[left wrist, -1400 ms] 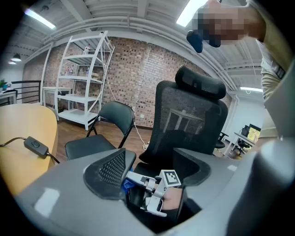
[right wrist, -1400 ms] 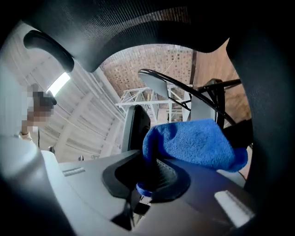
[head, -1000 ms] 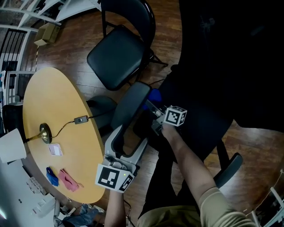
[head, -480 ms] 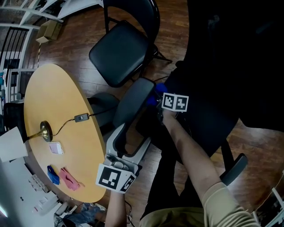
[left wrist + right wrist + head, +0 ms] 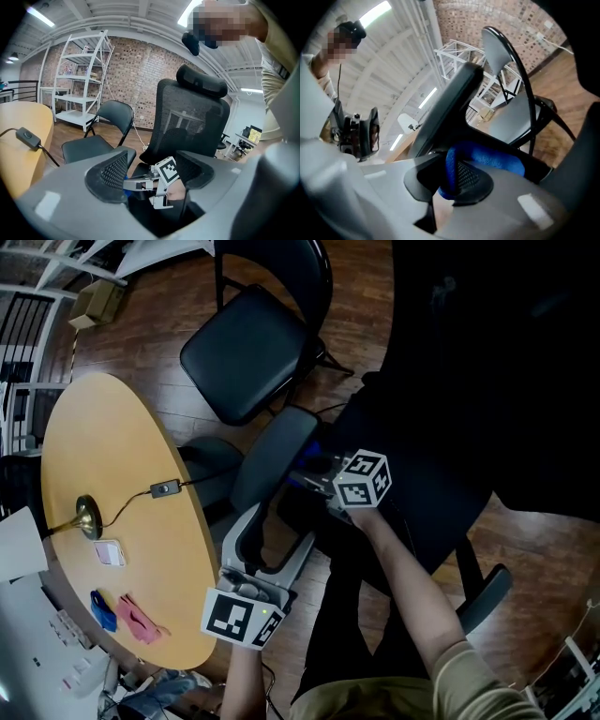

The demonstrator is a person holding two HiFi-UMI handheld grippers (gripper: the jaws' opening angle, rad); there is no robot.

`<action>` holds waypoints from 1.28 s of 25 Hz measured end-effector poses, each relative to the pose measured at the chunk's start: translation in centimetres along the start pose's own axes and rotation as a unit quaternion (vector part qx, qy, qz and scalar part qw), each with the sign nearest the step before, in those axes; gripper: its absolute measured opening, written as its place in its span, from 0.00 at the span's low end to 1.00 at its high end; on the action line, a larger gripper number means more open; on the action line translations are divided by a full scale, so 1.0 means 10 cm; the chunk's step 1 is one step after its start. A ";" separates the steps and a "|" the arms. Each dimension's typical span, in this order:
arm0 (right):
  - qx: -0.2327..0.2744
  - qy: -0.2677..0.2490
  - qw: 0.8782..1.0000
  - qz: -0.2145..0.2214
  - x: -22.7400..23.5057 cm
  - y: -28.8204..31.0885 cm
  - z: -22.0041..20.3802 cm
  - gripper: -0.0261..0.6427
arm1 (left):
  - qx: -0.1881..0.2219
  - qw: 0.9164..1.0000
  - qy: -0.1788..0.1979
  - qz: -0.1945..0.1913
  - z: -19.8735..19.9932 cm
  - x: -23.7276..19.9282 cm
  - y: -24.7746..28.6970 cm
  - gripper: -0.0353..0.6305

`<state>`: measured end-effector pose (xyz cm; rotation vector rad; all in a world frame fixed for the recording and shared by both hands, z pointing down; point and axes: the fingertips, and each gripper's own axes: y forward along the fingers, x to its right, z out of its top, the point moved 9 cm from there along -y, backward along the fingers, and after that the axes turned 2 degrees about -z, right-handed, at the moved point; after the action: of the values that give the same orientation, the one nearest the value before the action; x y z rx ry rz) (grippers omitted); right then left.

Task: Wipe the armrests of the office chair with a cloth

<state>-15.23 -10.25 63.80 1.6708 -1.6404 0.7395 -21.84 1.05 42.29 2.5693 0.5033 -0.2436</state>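
Note:
The office chair's grey armrest pad (image 5: 274,457) runs up the middle of the head view; in the right gripper view it is the dark bar (image 5: 447,101). My right gripper (image 5: 311,472), under its marker cube, lies against the pad's right side, shut on a blue cloth (image 5: 305,463). That cloth (image 5: 487,159) is folded between its pads (image 5: 471,180) and pressed to the armrest. My left gripper (image 5: 277,532) stands open at the armrest's near end, with one finger (image 5: 246,521) close beside the pad. Nothing sits between its jaws (image 5: 150,180); the right gripper (image 5: 138,183) shows beyond them.
A black folding chair (image 5: 246,357) stands just past the armrest. A round wooden table (image 5: 122,512) at the left carries a lamp base, a cable switch and small cloths (image 5: 131,617). The office chair's black seat and backrest (image 5: 441,409) fill the right. White shelves (image 5: 77,79) line the brick wall.
The right gripper slid up along the armrest with the cloth, then came back toward me and rolled, its cube turning. The left gripper stayed where it was.

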 end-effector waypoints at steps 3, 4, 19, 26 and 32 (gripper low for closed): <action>-0.014 -0.032 0.999 0.012 -0.02 0.03 0.00 0.08 | 0.001 1.000 -0.003 0.005 -0.01 -0.05 -0.02 0.53; -0.016 -0.038 0.999 0.018 -0.03 0.03 0.01 0.08 | 0.001 1.000 -0.004 0.007 -0.02 -0.07 -0.03 0.53; -0.124 0.054 0.965 -0.223 0.95 -0.04 -0.30 0.08 | 0.003 1.000 -0.010 0.015 -0.02 -0.16 -0.02 0.53; -0.081 0.053 0.977 -0.190 0.63 -0.30 -0.10 0.08 | 0.012 0.999 -0.018 0.035 0.05 -0.17 -0.09 0.53; -0.066 -0.031 0.975 -0.209 -0.23 -1.16 0.75 0.08 | 0.061 0.996 -0.021 0.062 0.60 -0.10 -0.30 0.53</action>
<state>-4.26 -14.95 56.56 1.8702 -1.2822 0.3651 -24.42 0.05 36.06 2.6961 0.3222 -0.2920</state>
